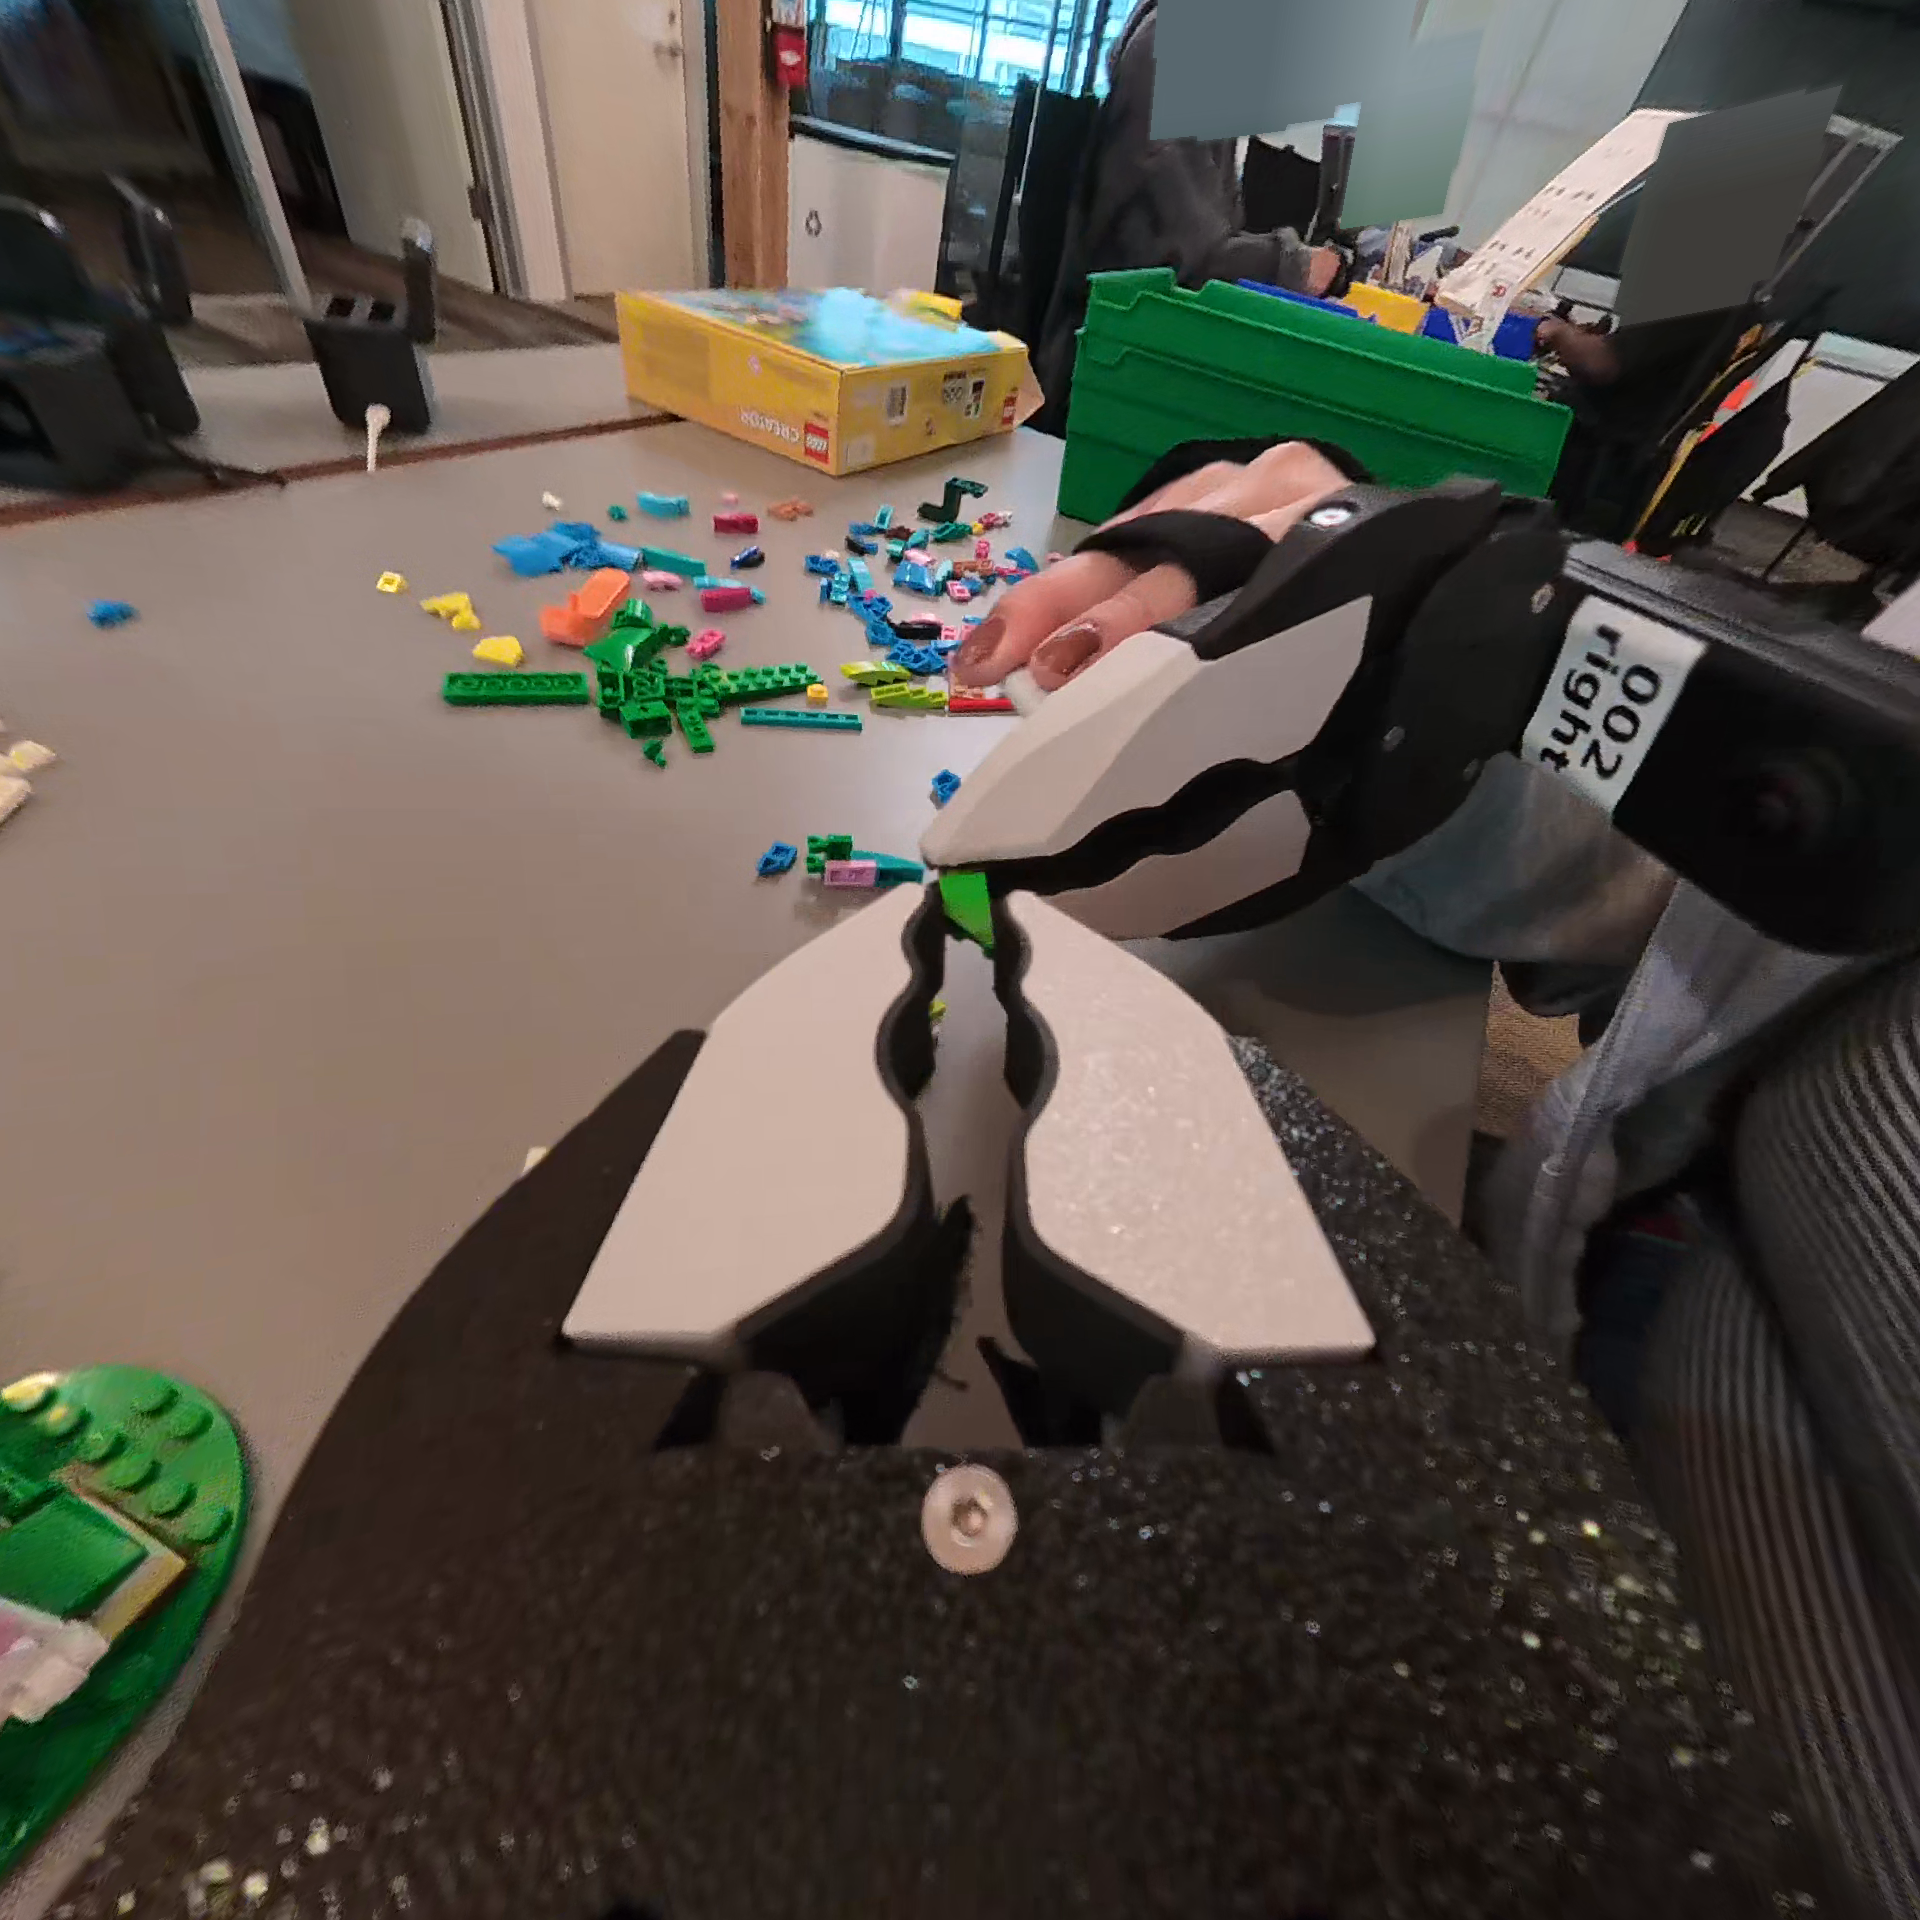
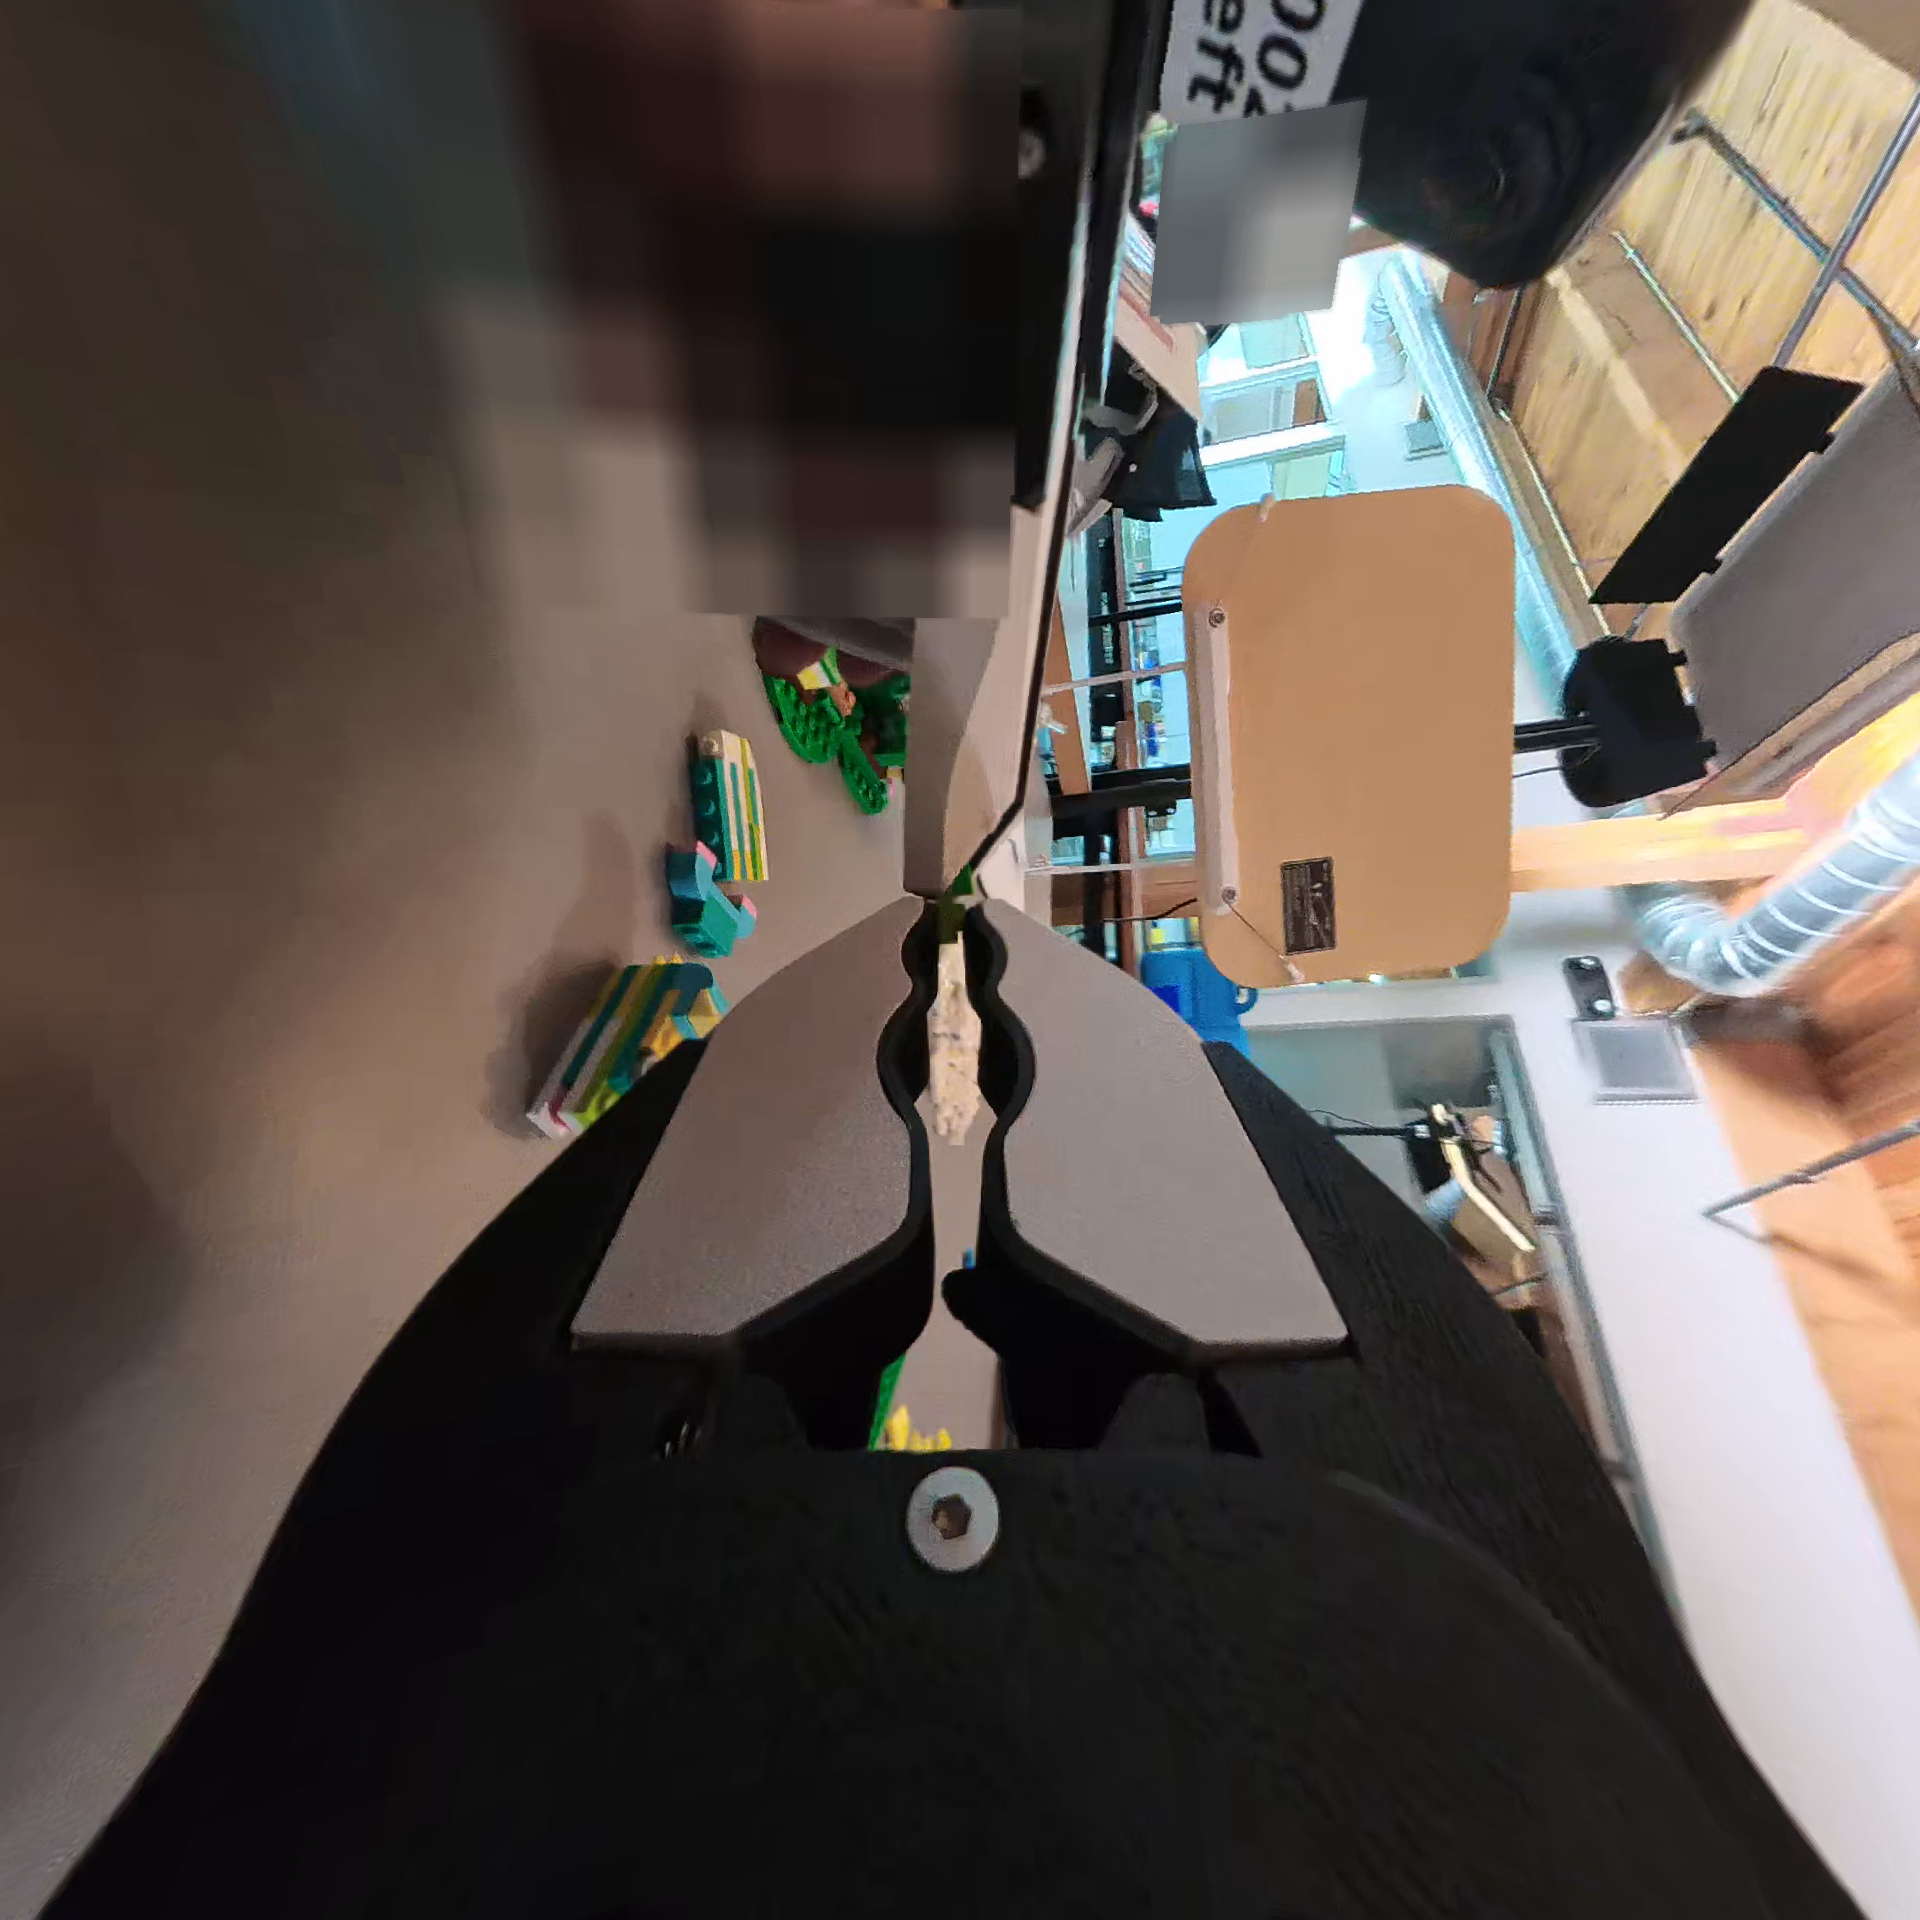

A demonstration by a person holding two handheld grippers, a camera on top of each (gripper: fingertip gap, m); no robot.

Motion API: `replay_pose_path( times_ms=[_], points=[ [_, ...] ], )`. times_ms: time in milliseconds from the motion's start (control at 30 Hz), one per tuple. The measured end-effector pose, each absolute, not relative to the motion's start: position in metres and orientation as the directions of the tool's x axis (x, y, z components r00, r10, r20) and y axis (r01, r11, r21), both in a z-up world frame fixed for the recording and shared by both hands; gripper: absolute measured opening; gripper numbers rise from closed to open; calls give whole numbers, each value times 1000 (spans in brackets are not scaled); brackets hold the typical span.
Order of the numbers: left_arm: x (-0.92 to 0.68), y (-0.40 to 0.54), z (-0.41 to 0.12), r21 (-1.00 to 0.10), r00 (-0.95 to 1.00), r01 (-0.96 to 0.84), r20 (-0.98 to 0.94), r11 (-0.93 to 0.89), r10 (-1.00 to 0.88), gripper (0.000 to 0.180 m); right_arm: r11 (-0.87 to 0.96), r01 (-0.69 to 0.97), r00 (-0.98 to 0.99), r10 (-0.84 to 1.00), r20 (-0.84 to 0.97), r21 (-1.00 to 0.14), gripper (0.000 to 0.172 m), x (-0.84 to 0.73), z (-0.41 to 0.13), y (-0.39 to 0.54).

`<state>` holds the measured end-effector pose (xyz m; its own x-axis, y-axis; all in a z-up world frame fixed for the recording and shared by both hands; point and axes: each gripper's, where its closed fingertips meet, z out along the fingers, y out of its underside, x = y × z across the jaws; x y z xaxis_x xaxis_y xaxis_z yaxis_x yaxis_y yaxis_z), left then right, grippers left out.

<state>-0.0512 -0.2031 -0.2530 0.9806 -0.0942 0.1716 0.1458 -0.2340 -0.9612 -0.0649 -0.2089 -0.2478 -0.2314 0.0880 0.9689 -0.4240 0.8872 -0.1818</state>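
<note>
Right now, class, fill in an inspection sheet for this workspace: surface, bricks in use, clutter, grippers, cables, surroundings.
Surface: grey table, mostly bare near the camera.
Bricks in use: a small green piece sits between both grippers' tips.
Clutter: loose bricks scattered mid-table; yellow box; green bins; round green plate at the near left edge; small builds.
Grippers: left gripper closed on the green piece; right gripper pinches the same piece at its top, held by a hand.
Cables: a white cord hangs from a black stand at the far left.
Surroundings: office room, chairs, a person beyond the bins.
</note>
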Motion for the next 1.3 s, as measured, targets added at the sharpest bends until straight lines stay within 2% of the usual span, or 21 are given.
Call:
replay_pose_path(
  times_ms=[100, 167, 300, 400, 600, 800, 900, 1033, 1167, 1233, 1300],
  points=[
    [-55, -203, -247, -966, 980, 160, 180, -205, -81, 8, 899, -405, -186, 99, 977, -168, 3, -68, -244, -207],
    [-57, -205, -234, -981, 982, 162, 171, -103, -80, 8, 885, -387, -169, 209, 963, -260, 3, -70, -232, -208],
    [-62, -207, -220, -999, 998, -43, -43, 2, 49, 7, 813, -336, -219, 424, 879, -476, 3, -75, -218, -209],
    [-63, -210, -212, -992, 988, -115, -109, 50, 107, 8, 732, -306, -278, 544, 792, -609, 3, -75, -212, -211],
    [-62, -214, -205, -982, 985, -138, -123, 127, 122, 8, 609, -267, -362, 654, 664, -747, 2, -74, -207, -215],
    [-62, -217, -202, -946, 941, -304, -280, 114, 191, 8, 360, -144, -543, 750, 378, -922, 1, -72, -209, -220],
    [-62, -217, -203, -954, 951, -275, -252, 117, 180, 8, 331, -119, -567, 751, 338, -936, 1, -72, -211, -220],
    [-64, -216, -205, -970, 970, -206, -186, 128, 155, 8, 404, -143, -530, 739, 415, -903, 1, -73, -213, -218],
    [-62, -217, -203, -951, 948, -284, -261, 118, 180, 8, 300, -84, -603, 744, 288, -950, 1, -71, -213, -220],
    [-61, -217, -204, -967, 967, -225, -206, 123, 147, 8, 288, -86, -619, 735, 277, -954, 1, -70, -214, -220],
    [-61, -215, -207, -981, 985, -156, -145, 116, 99, 8, 351, -124, -602, 717, 352, -928, 1, -69, -216, -220]
  ],
)
